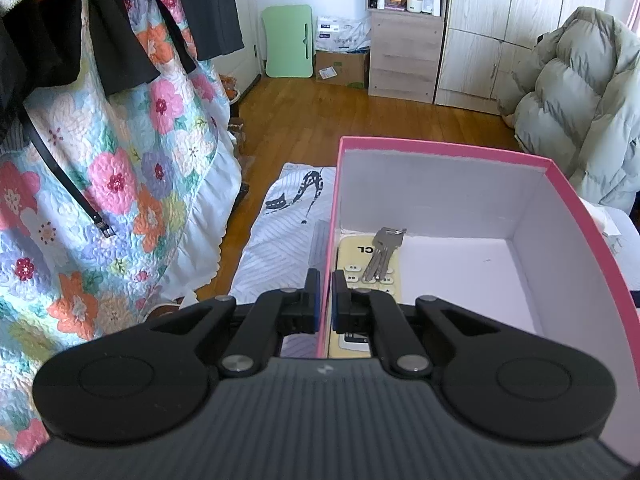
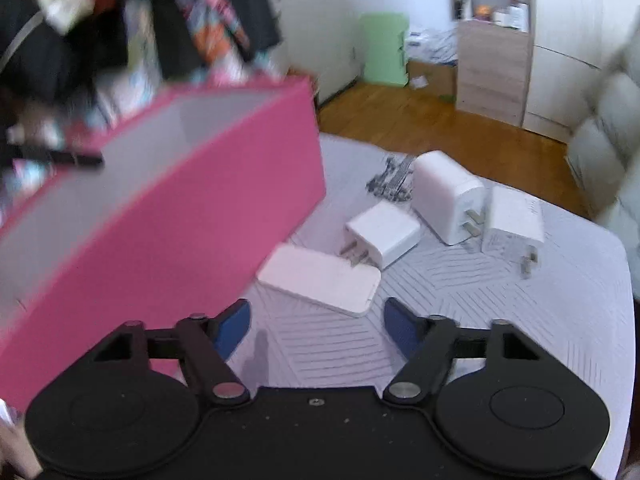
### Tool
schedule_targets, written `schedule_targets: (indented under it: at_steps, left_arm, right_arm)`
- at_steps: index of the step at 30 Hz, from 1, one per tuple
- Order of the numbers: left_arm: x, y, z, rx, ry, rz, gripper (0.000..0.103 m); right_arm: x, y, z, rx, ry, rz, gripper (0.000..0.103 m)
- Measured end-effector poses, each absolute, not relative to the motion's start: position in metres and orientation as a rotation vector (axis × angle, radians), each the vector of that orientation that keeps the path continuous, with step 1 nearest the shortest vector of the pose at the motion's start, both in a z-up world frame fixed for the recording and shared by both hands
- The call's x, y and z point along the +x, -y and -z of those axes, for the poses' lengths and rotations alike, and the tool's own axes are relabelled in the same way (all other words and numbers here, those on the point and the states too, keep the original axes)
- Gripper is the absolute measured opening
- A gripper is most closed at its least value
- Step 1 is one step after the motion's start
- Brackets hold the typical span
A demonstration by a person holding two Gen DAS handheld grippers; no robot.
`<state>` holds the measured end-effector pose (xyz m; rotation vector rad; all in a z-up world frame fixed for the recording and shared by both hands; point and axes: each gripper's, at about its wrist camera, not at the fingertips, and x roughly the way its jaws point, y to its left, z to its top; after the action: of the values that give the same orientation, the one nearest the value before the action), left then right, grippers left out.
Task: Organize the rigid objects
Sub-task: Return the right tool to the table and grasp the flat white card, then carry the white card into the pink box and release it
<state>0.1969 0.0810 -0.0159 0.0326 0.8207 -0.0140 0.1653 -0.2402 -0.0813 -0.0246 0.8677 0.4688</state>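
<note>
A pink box (image 1: 440, 148) with a white inside stands on the quilted cloth. Inside it lie a cream remote control (image 1: 362, 264) and a bunch of keys (image 1: 382, 254) on top of the remote. My left gripper (image 1: 326, 300) is shut on the box's left wall, one finger inside and one outside. In the right wrist view the pink box (image 2: 180, 220) fills the left. My right gripper (image 2: 318, 320) is open and empty, just short of a flat white charger (image 2: 320, 278). Three more white plug chargers lie beyond: one (image 2: 384, 234), one (image 2: 448, 196) and one (image 2: 514, 222).
The grey-white quilted cloth (image 2: 480, 308) covers the surface. A floral quilt (image 1: 120, 184) and dark clothes hang at the left. A padded grey-green jacket (image 1: 580, 100) is at the right. Wooden floor, a cabinet (image 1: 404, 52) and a green board (image 1: 288, 40) lie beyond.
</note>
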Motion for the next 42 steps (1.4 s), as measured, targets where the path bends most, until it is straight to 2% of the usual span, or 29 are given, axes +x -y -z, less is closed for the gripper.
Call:
schedule_targets:
  at_steps: [8, 10, 15, 19, 23, 29, 30, 32, 42]
  left_arm:
    - [0.198, -0.081, 0.017, 0.038, -0.833, 0.011, 0.004]
    - [0.200, -0.080, 0.018, 0.044, -0.844, 0.008, 0.005]
    - [0.199, -0.081, 0.018, 0.046, -0.843, 0.008, 0.005]
    - [0.199, -0.081, 0.017, 0.044, -0.843, 0.013, 0.005]
    - [0.199, -0.082, 0.017, 0.041, -0.845, 0.012, 0.005]
    - [0.200, -0.084, 0.017, 0.038, -0.845, 0.012, 0.005]
    - [0.200, -0.084, 0.017, 0.040, -0.845, 0.013, 0.005]
    - [0.200, -0.085, 0.017, 0.040, -0.846, 0.013, 0.005]
    - [0.198, -0.085, 0.018, 0.035, -0.845, 0.018, 0.005]
  right_arm:
    - [0.186, 0.230, 0.098, -0.086, -0.855, -0.484, 0.073]
    - [0.180, 0.225, 0.096, -0.124, -0.864, -0.504, 0.068]
    - [0.155, 0.227, 0.088, -0.128, -0.888, -0.539, 0.064]
    - [0.140, 0.229, 0.082, -0.107, -0.921, -0.627, 0.052]
    - [0.137, 0.225, 0.074, -0.189, -0.834, -0.554, 0.056]
    - [0.172, 0.225, 0.090, -0.155, -0.875, -0.548, 0.059]
    - [0.173, 0.221, 0.090, -0.162, -0.873, -0.556, 0.057]
    - [0.171, 0.212, 0.088, -0.175, -0.887, -0.568, 0.044]
    - [0.130, 0.220, 0.078, -0.139, -0.971, -0.366, 0.045]
